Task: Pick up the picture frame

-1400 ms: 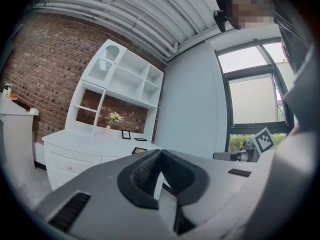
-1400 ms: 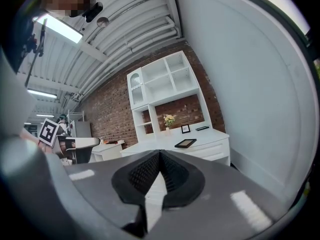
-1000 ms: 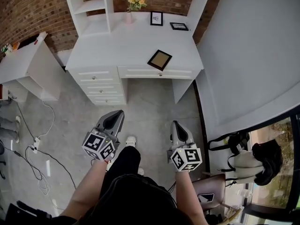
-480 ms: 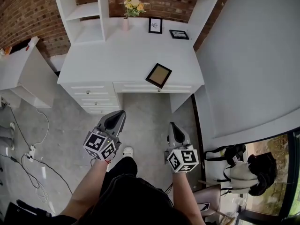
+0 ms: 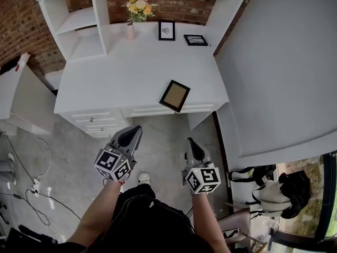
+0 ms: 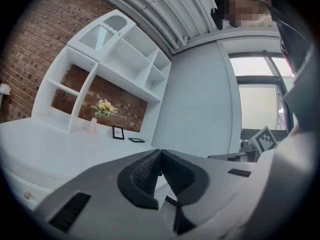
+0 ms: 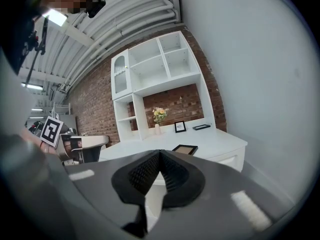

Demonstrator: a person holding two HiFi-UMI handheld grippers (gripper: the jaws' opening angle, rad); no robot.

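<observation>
Down in the head view, the picture frame (image 5: 175, 95) lies flat on the white desk (image 5: 126, 73), right of middle and close to the near edge. It is well apart from the left gripper (image 5: 135, 128) and the right gripper (image 5: 190, 141).

In the left gripper view the jaws are clenched on nothing, and the frame seems hidden behind them.

In the right gripper view the jaws are likewise clenched and empty, with the frame beyond.

Since the frame lies flat, a careless nudge could slide it off that edge. Its long axis runs near to far, with the far end leaning right.

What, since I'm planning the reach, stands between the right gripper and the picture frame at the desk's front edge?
Nothing visible. The right gripper, shut and empty, hangs short of the desk; the picture frame lies alone near its front edge.
</observation>
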